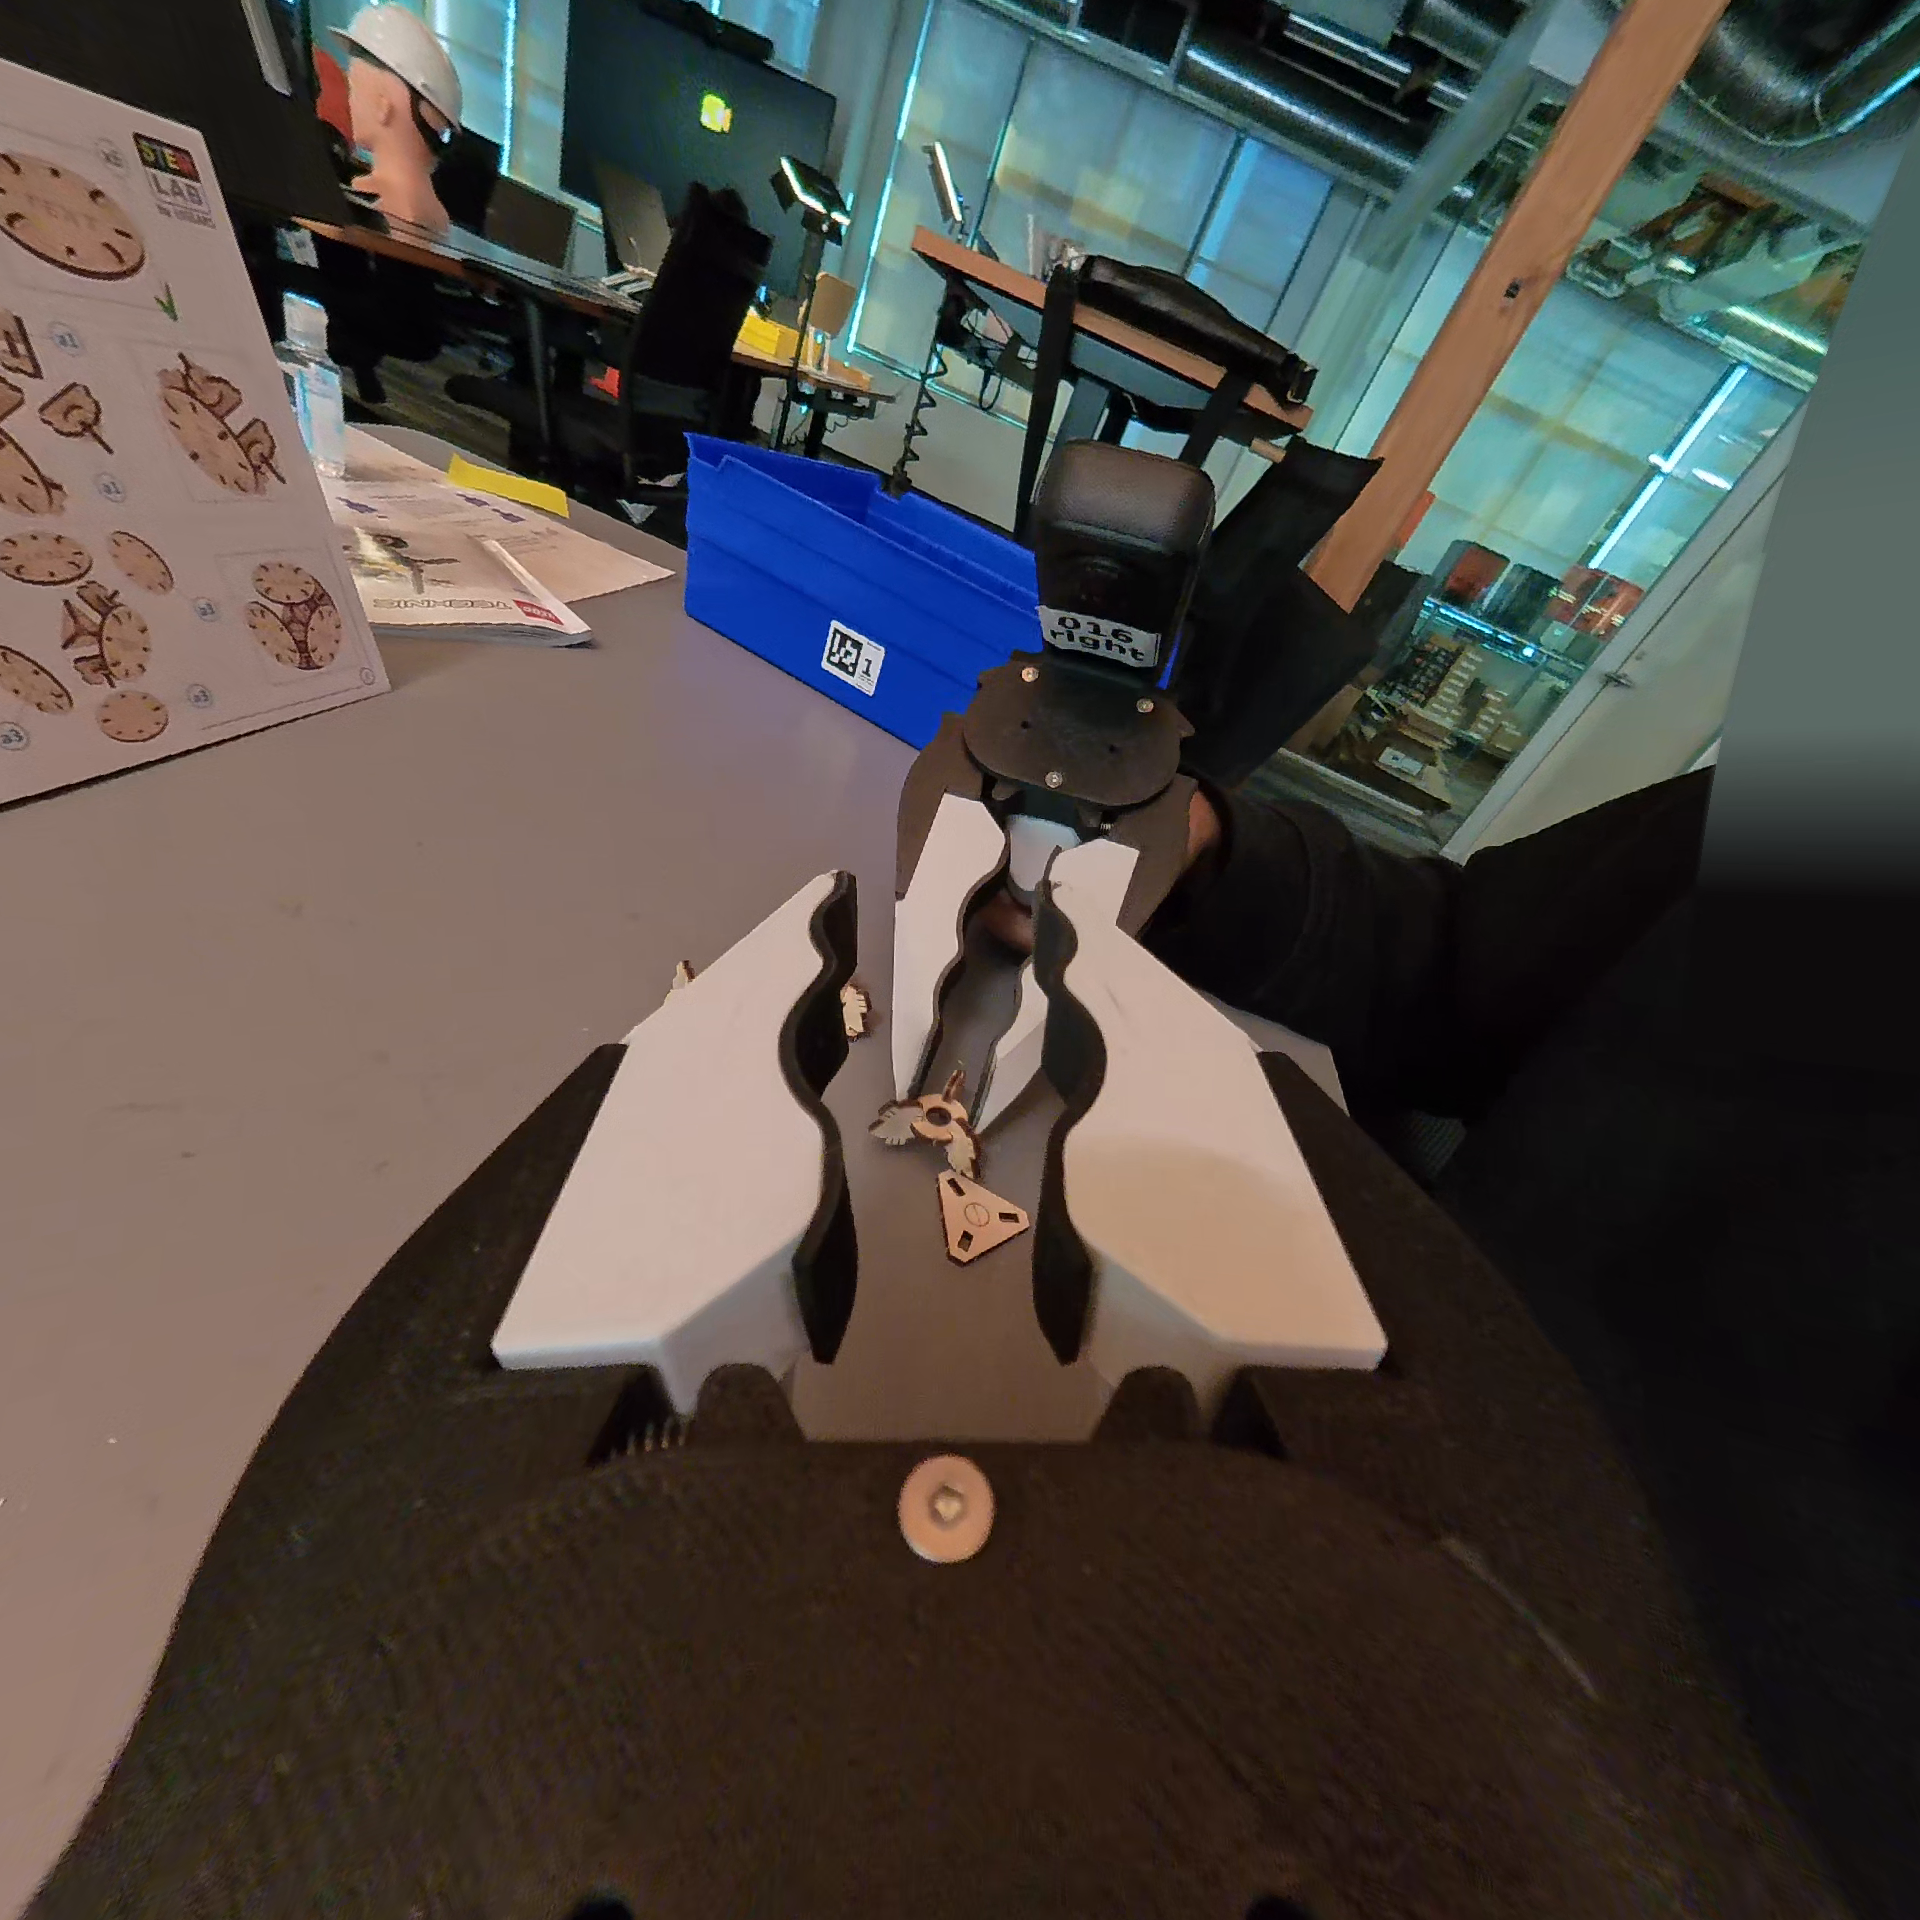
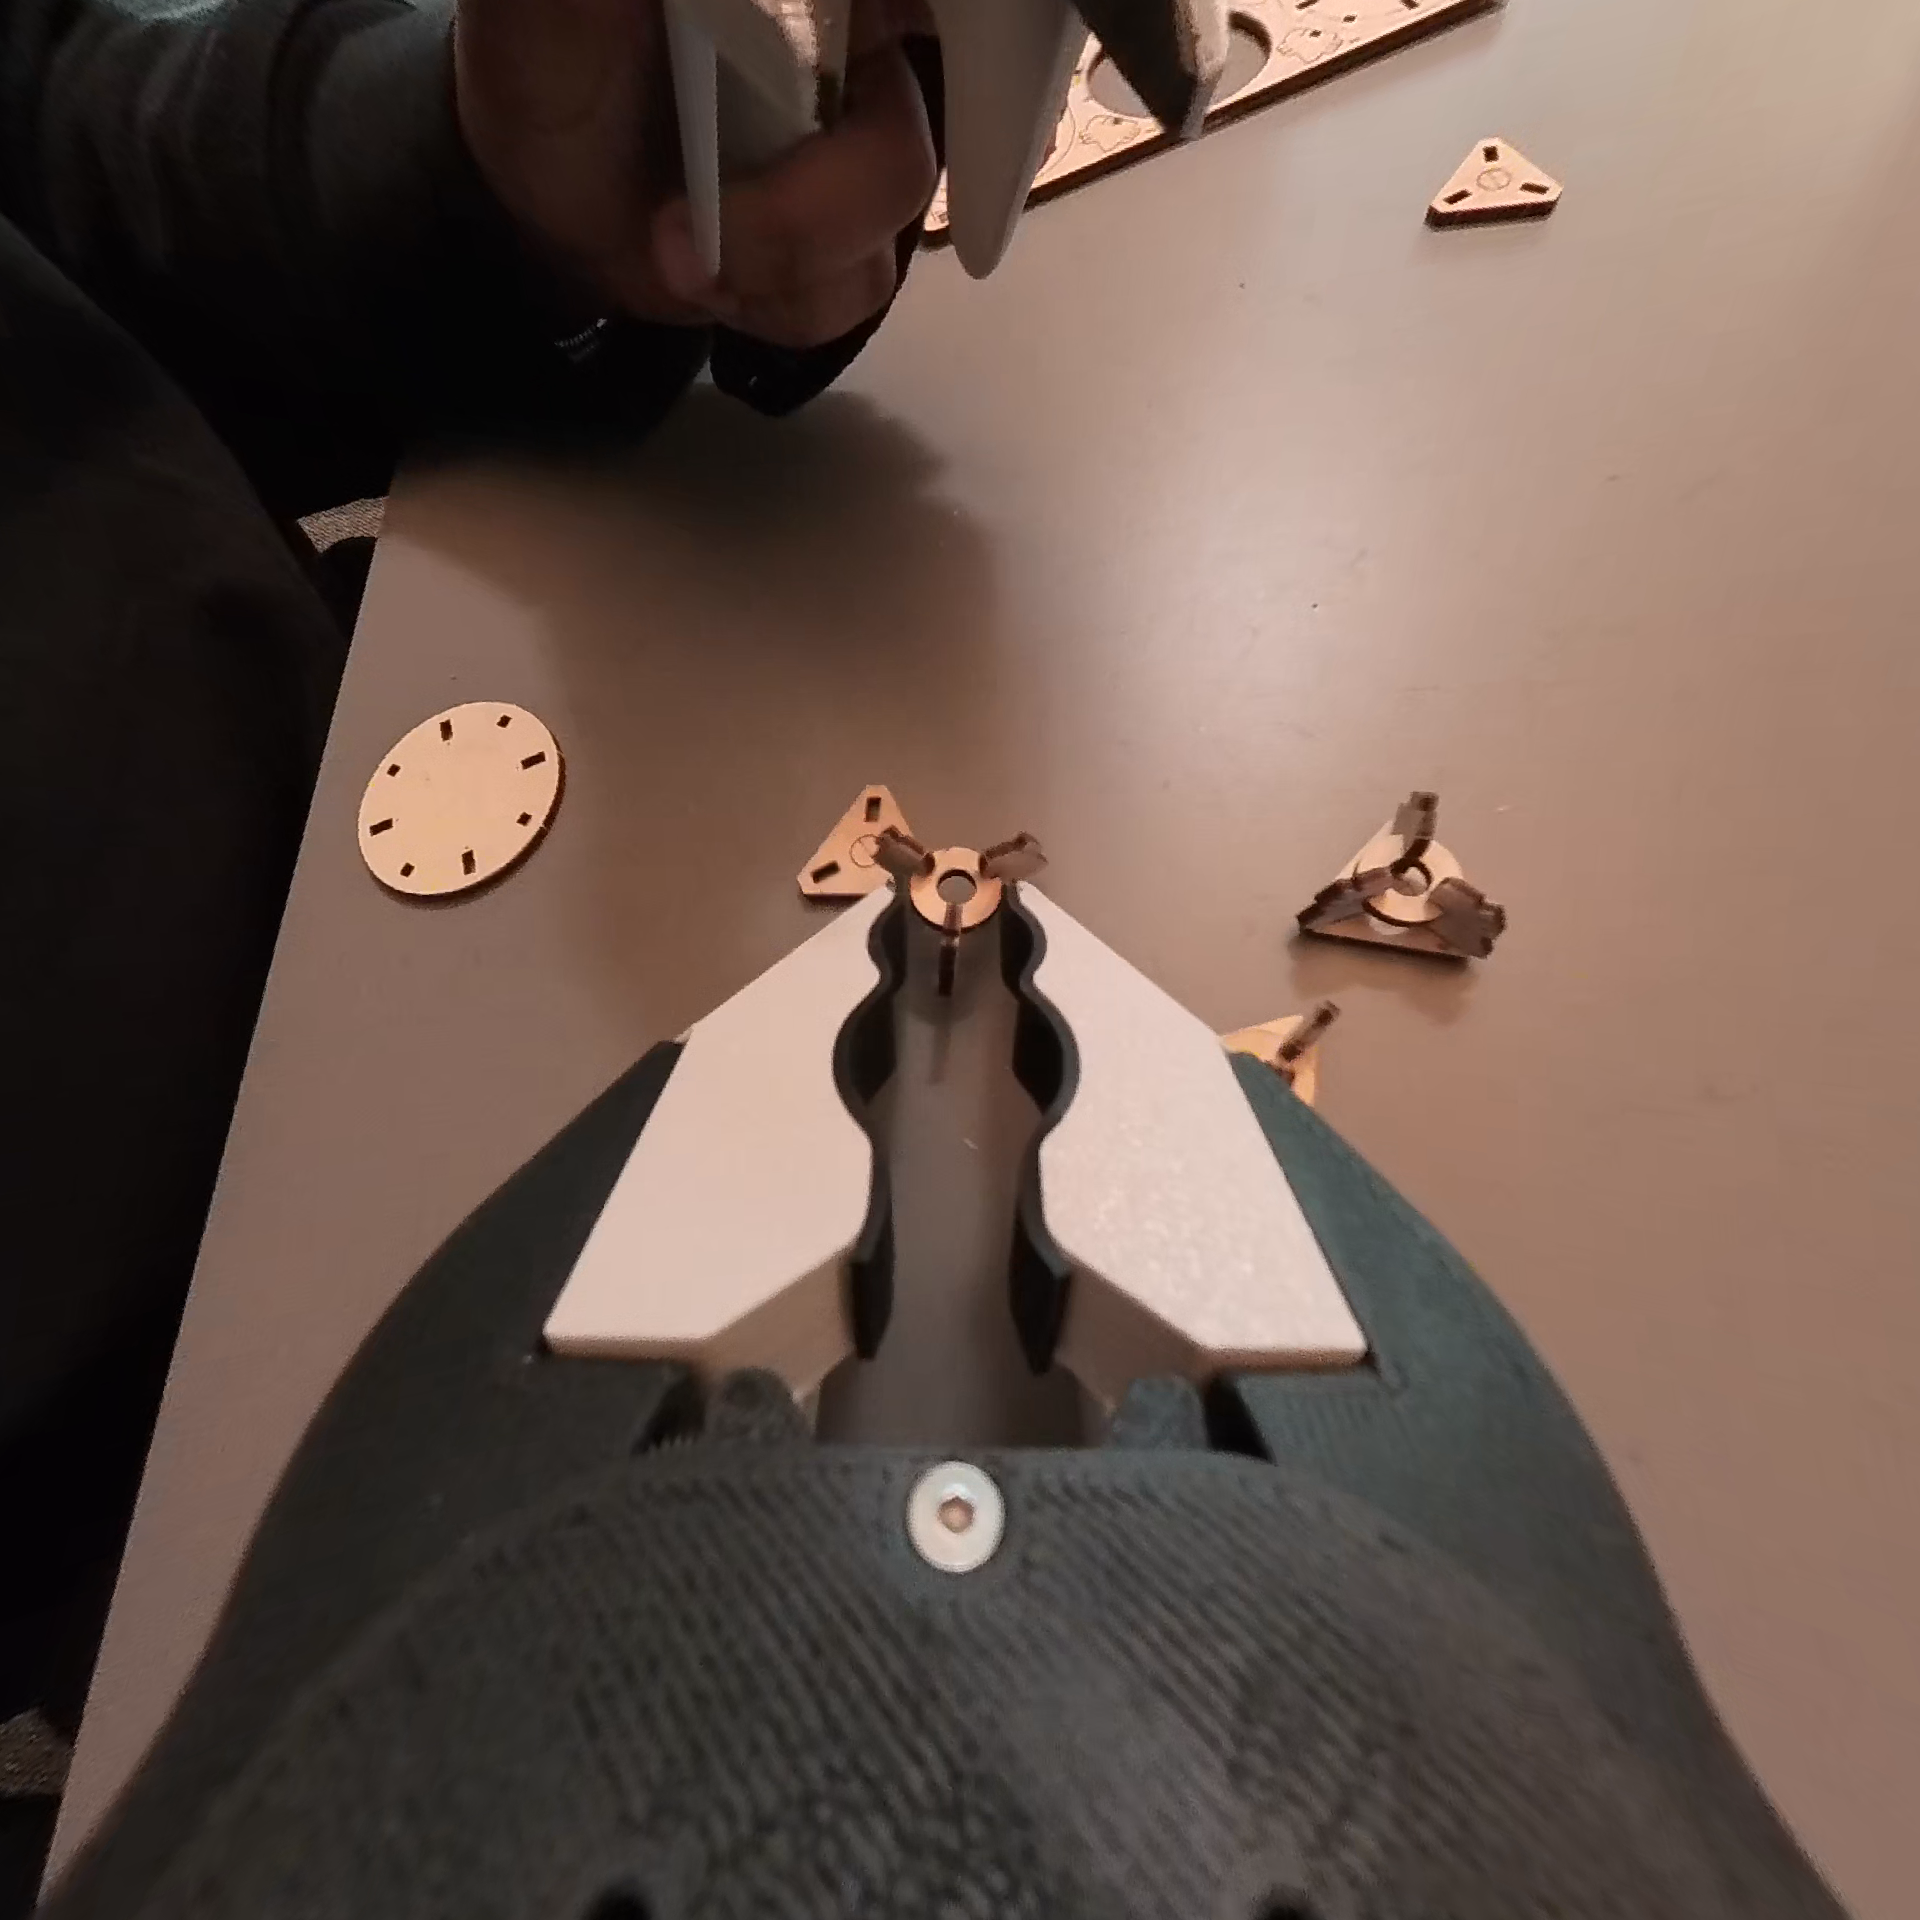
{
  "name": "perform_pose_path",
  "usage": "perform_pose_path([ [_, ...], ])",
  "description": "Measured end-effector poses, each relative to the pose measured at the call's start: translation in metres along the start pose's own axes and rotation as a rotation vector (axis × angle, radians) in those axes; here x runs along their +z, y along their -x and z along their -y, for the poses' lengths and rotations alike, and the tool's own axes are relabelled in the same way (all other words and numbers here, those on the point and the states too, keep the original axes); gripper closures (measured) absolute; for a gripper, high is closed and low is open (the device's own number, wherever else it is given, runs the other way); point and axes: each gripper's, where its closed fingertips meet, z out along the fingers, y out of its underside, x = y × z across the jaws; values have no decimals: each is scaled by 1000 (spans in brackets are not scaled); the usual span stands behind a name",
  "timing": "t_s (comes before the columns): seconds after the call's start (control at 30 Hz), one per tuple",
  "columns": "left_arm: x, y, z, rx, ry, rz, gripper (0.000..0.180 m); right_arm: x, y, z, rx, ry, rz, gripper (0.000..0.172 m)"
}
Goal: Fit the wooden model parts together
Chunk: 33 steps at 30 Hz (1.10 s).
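Closest to me in the right wrist view are my own white fingers (image 2: 1101,1018) with their black wavy pads, and the right gripper (image 2: 951,914) is clamped on a small wooden hub piece (image 2: 952,889): a ring with a hole in the middle and three little arms. Both pads press on its sides at the very tips, and one arm hangs down between them. It is above the grey table (image 2: 1143,582).

Just behind the hub a flat wooden triangle (image 2: 847,854) lies on the table. To the right stands an assembled triangle with a hub (image 2: 1397,899), and another wooden piece (image 2: 1283,1049) shows beside my right finger. A round wooden disc with slots (image 2: 461,798) lies to the left, near the table edge. Far away there is one more triangle (image 2: 1494,185).

My left gripper (image 1: 945,904) has its fingers apart and holds nothing; it hovers over the table, pointing toward the right one. Behind are a blue bin (image 1: 831,561) and an instruction sheet (image 1: 156,436).
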Motion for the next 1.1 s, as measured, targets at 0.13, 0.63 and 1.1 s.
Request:
perform_pose_path([
  [0.13, 0, 0, 0, 0, 1, 1, 148, -1, -1, 0, 0, -1, -3, 156],
  [0.63, 1, 1, -1, -6, 4, 3, 148, 0, 6, 6, -43, -27, 13, 156],
  [1.1, 1, 2, -2, -14, 10, 1, 148, 1, 38, 2, -201, -19, 144, 156],
])
